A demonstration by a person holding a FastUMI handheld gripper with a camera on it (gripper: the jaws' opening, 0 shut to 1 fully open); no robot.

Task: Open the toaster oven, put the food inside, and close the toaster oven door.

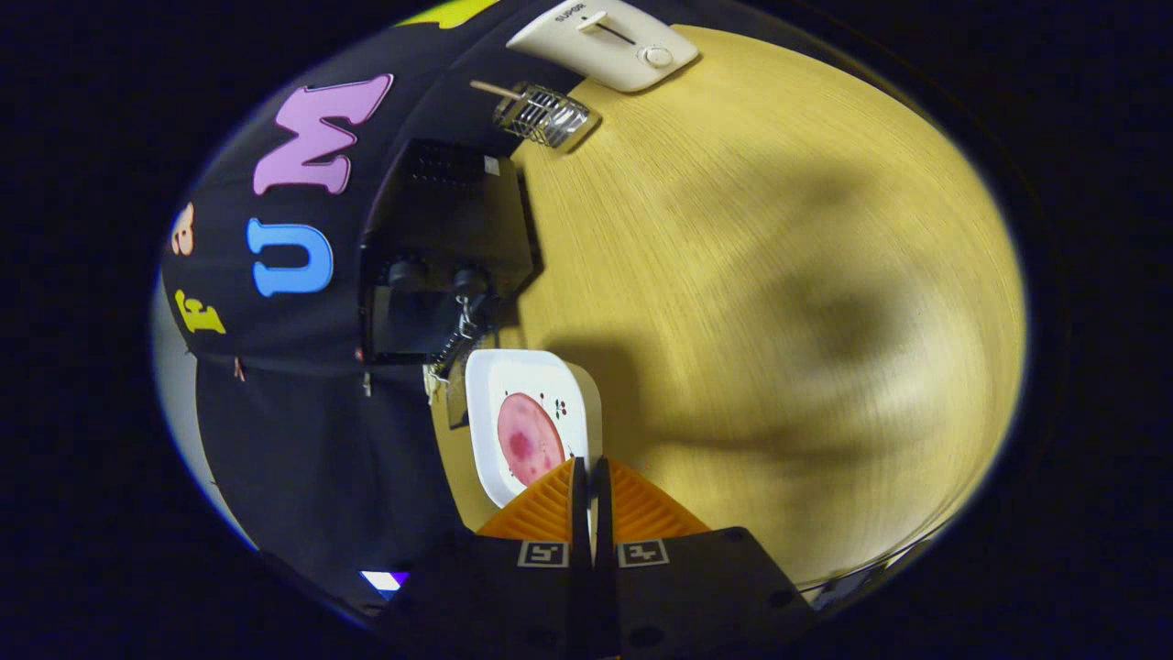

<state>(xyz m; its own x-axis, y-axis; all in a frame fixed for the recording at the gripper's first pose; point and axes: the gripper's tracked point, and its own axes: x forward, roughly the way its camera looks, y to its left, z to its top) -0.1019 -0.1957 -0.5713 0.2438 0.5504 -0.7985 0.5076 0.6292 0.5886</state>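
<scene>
Gripper (591, 477) fingers pressed together on the rim of a white plate (490, 403).

The orange fingers (550, 509) pinch the plate's near edge; a round pink food slice (527, 438) lies on it, partly hidden behind the fingertips. Just beyond the plate stands the black toaster oven (449, 238); its door state is hard to make out. Farther on the wooden table (751, 275) sit a wire rack (542, 115) and a white appliance (605, 41), cut off.

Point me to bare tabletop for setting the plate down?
Free: the wide wooden table beyond the closed gripper, beside the plate. Crowded: the wall side, with toaster oven, wire rack and white appliance.
</scene>
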